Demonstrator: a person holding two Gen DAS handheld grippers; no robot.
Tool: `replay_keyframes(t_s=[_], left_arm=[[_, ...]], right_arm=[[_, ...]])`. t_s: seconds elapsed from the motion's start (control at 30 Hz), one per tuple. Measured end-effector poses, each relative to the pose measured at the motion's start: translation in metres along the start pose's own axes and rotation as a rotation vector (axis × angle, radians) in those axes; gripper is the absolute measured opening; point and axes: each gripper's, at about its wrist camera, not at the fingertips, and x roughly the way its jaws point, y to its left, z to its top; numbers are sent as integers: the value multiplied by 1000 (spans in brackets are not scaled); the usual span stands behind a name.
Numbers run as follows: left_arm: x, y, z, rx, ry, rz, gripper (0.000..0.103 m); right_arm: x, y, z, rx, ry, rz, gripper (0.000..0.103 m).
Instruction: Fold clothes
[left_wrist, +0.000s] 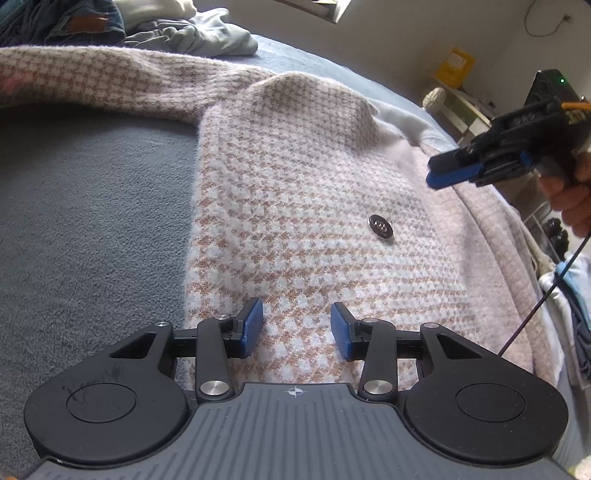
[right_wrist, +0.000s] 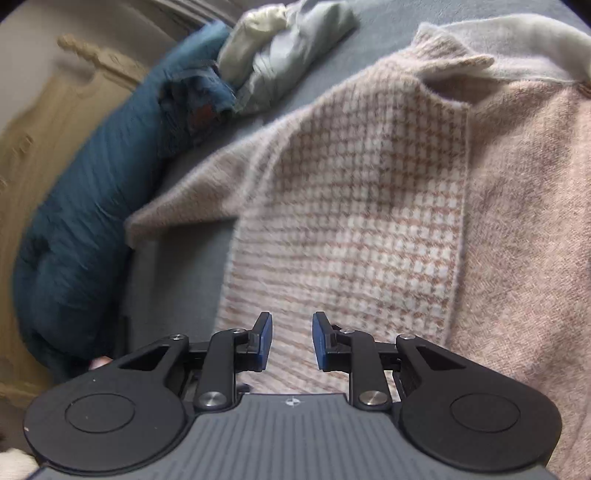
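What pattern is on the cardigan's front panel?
A pink-tan and white houndstooth-style check on the cardigan, clearest in the left wrist view.

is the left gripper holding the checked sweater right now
No, the left gripper has open jaws above the sweater, gripping nothing.

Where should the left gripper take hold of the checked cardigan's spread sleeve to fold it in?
Pinch the sleeve near its far end, coming from above. It lies flat and stretched across the grey blanket, so its edge gives thin fabric to lift back over the body.
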Motion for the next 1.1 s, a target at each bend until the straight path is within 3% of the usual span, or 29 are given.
replay_keyframes(t_s=[0.17,0.3,0.47,0.6,0.67,0.77,0.87,1.0,1.1], left_arm=[[-3,0,0,-15,-1,-1,40],[-8,0,0,-30,-5,3,40],[-34,14,10,-67,-103,46,41],[-59,56,34,-207,-214,127,45],[-72,86,47,-328,-274,158,47],[-89,125,70,-490,-384,155,57],[-104,161,92,-641,-480,162,73],[-104,194,121,-760,-519,215,75],[-96,216,142,-813,-491,317,75]], right_arm=[[13,7,-1,-50,-42,-99,25],[47,-2,-8,-114,-27,-220,25],[61,-17,-27,-121,-64,-239,25],[58,-24,-34,-93,-101,-211,25],[58,-24,-35,-96,-105,-215,25],[60,-19,-35,-112,-104,-222,27],[61,-17,-35,-109,-106,-217,27],[61,-18,-35,-92,-107,-203,28],[61,-18,-35,-87,-108,-200,28]])
